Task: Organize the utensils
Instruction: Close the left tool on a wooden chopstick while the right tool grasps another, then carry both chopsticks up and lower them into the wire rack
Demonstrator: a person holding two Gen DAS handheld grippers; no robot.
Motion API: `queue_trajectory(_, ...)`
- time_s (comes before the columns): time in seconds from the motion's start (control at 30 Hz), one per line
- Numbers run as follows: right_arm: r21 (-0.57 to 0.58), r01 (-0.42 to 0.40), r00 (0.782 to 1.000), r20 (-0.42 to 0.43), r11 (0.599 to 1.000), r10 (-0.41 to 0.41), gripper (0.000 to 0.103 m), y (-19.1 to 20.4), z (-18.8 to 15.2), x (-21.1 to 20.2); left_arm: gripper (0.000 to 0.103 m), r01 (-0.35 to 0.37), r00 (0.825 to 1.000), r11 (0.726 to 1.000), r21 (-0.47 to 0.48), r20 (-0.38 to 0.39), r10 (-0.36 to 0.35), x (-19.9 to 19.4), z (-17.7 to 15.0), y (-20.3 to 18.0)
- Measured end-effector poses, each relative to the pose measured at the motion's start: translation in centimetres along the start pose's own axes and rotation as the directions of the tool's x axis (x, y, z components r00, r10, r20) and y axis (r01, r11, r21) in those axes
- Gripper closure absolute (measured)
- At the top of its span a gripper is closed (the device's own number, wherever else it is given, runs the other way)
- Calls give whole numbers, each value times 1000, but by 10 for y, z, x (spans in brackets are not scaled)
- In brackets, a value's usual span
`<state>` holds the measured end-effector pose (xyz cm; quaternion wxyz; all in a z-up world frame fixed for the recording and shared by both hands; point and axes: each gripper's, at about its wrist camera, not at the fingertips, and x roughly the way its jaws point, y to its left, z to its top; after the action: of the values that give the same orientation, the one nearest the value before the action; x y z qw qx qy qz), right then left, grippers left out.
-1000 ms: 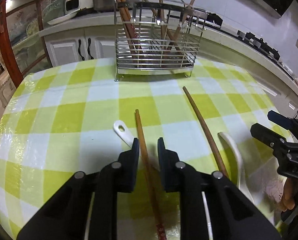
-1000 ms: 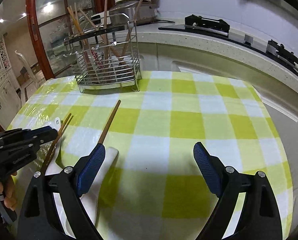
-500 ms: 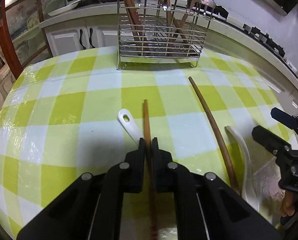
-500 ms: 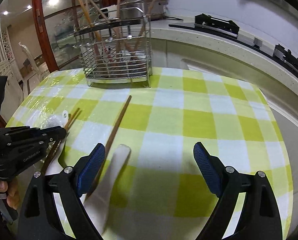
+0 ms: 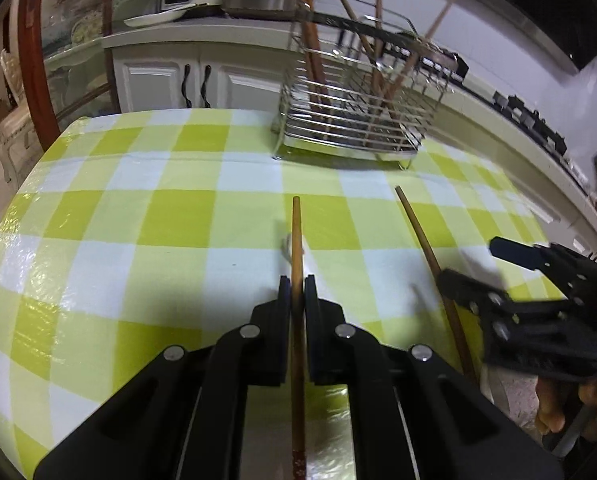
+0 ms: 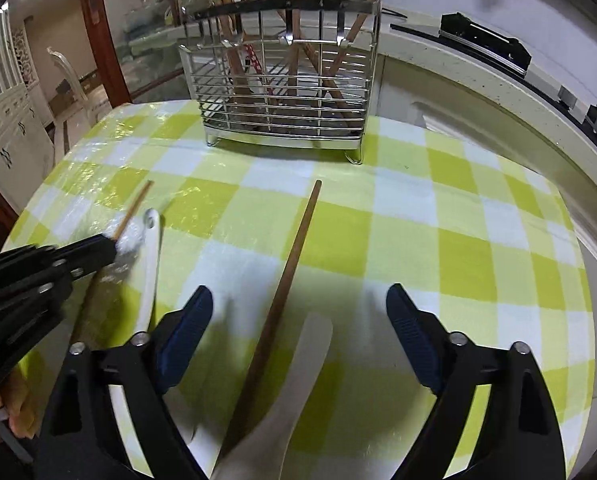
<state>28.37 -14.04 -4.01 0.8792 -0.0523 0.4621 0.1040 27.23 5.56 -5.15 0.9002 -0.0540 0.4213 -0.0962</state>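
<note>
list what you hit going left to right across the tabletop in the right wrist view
left gripper holding a chopstick → white spoon → loose chopstick → second white spoon → right gripper's right finger

Your worktop cloth (image 6: 458, 264) is checked lime green and white. At twelve o'clock stands a silver wire rack (image 6: 282, 112); brown chopstick (image 6: 286, 276), white spoons (image 6: 152, 256), blue gripper pads (image 6: 408, 332).

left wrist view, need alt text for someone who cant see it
The left claw is shut on a wooden chopstick above a green-checked tablecloth. A wire utensil rack holding more sticks stands behind, a second chopstick lies to the right, beside the right claw.
</note>
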Motion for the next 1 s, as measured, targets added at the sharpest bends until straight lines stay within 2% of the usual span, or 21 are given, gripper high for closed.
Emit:
queue_trajectory(0.23, 16, 20, 996, -82, 1000, -19, 52, 1, 12, 22, 96, 23, 999, 999, -39, 34, -22, -8, 2, 18)
queue_trajectory(0.3, 16, 17, 995, -98, 1000, -15, 63, 2, 14, 26, 96, 32, 999, 998, -47, 44, -30, -11, 3, 21)
queue_trajectory(0.43, 2, -1, 995, -104, 1000, 1, 77, 7, 17, 29, 96, 41, 998, 998, -52, 53, -39, -12, 4, 24)
queue_trajectory(0.5, -2, -6, 995, -102, 1000, 6, 90, 9, 17, 28, 96, 44, 998, 998, -55, 57, -41, -13, 3, 25)
queue_trajectory(0.7, 17, -61, 996, -62, 998, 62, 92, 3, 17, 16, 96, 39, 997, 997, -67, 70, -34, -19, 4, 28)
queue_trajectory(1.0, 13, -69, 993, 96, 998, 67, 93, -1, 25, -46, 96, 28, 992, 998, -58, 121, -21, -42, 11, 19)
